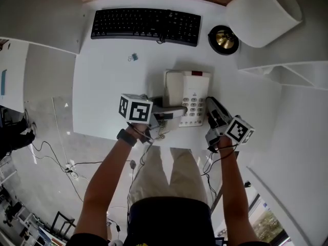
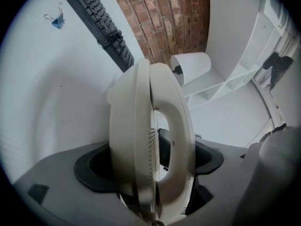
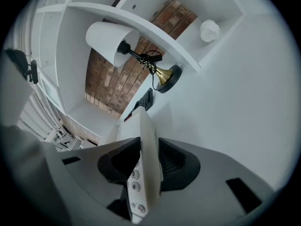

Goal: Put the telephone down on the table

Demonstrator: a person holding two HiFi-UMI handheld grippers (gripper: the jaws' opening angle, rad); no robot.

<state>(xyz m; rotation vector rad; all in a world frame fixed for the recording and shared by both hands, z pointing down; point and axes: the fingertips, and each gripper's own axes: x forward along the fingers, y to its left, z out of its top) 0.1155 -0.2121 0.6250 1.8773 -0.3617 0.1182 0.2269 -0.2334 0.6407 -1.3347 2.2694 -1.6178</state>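
The left gripper (image 1: 166,113) clamps the telephone (image 1: 187,94) by its handset side; the right gripper (image 1: 211,106) clamps its keypad edge.

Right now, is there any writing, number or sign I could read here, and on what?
"9": a key of the cream plastic telephone, right gripper view.
"#": the key just below it.
Too small to read: the black computer keyboard keys, the telephone's red label.
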